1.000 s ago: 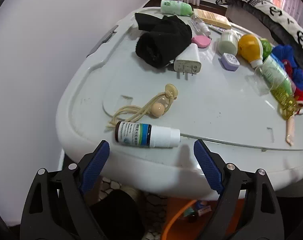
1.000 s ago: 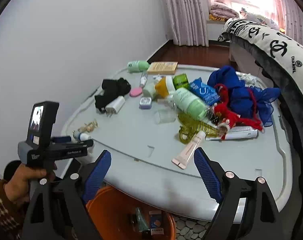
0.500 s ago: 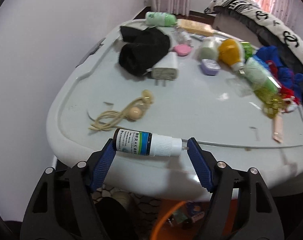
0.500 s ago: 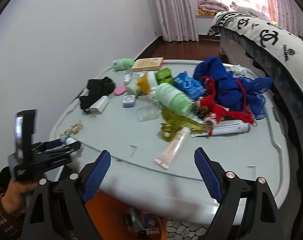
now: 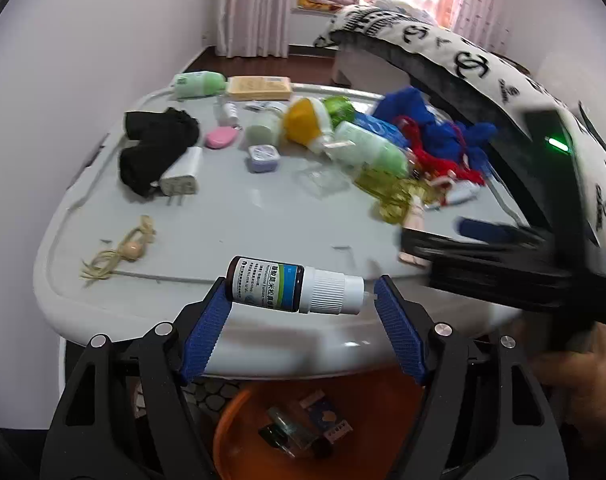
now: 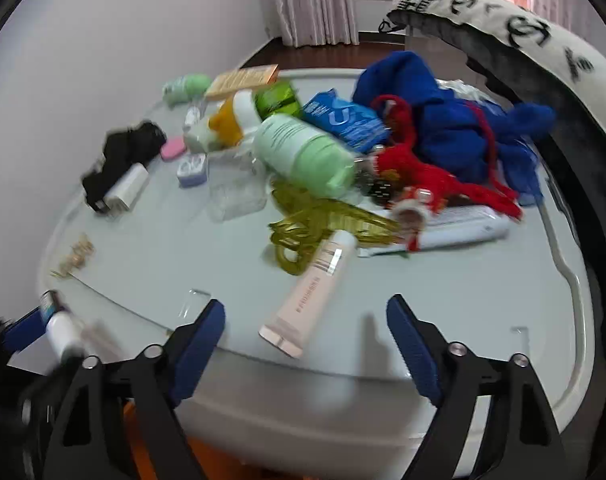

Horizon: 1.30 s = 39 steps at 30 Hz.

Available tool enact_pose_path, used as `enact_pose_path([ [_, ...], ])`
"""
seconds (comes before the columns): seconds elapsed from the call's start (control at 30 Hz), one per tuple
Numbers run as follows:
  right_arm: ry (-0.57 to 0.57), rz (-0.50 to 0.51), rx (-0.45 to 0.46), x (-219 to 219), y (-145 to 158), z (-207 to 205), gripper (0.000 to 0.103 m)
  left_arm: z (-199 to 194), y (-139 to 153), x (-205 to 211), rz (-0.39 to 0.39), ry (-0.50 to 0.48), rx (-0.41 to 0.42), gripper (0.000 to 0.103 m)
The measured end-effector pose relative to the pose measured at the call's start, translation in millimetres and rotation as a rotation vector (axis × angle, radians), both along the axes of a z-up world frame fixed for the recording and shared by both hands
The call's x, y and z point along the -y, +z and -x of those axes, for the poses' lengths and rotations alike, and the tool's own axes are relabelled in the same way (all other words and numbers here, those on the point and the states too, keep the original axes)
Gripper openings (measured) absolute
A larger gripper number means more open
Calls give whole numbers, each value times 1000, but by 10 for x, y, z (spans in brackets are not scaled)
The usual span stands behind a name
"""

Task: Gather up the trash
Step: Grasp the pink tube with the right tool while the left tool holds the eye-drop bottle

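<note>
Risk 1: the small bottle [image 5: 295,289] is pinched end to end, base against one blue pad and nozzle tip against the other, so contact is two small areas on a round, smooth body; a tilt or jolt of the left gripper [image 5: 301,300] could let it pivot and pop free, landing on the counter [image 5: 239,216] or the floor instead of in the orange bin [image 5: 239,432]. Risk 2: the bottle sits over the counter's front edge while the bin's opening lies lower and nearer the camera; releasing here would likely strike the edge or miss the bin, so the drop should wait until the bottle is above the opening. Risk 3: the right gripper [image 6: 305,320] is close on the right side of the left wrist view, blurred, so a collision between the two tools looks possible if both head for the same spot. Left gripper state: narrowed to the bottle's length and clamping it lengthwise, white cap to the right, clear of the counter surface. Right gripper state: jaws spread wide, holding nothing, hanging over the near counter edge with the pink tube [image 6: 309,292] just ahead between its pads, not touching it. The bin already holds a few discarded items.
</note>
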State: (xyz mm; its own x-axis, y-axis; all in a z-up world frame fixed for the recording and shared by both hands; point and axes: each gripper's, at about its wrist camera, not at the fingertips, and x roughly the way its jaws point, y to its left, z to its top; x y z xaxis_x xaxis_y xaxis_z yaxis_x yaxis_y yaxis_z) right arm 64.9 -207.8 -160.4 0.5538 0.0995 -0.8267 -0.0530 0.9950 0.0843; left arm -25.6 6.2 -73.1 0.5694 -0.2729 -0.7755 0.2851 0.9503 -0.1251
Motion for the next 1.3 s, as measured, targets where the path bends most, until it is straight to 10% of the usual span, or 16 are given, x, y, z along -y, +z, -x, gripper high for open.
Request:
enact_pose_path([
  [0.37,9,43,-35,-55,-107,-80,29,96,-17,-11,14,-36,6,72],
  [0.87,60,32,-28,29,-112,54,21,46,-75,29,44,-34,-31,72],
  [1.03,34,138,18,-27,-142,11,55,53,-79,-6,43,-25,-30,72],
  [1.17,53,83,-7,-15,-133,-10,25,43,-69,-41,53,-19,-33,72],
  [1.3,73,87,-8,-81,-100,76,22,47,-40,-23,58,-27,-29,72],
])
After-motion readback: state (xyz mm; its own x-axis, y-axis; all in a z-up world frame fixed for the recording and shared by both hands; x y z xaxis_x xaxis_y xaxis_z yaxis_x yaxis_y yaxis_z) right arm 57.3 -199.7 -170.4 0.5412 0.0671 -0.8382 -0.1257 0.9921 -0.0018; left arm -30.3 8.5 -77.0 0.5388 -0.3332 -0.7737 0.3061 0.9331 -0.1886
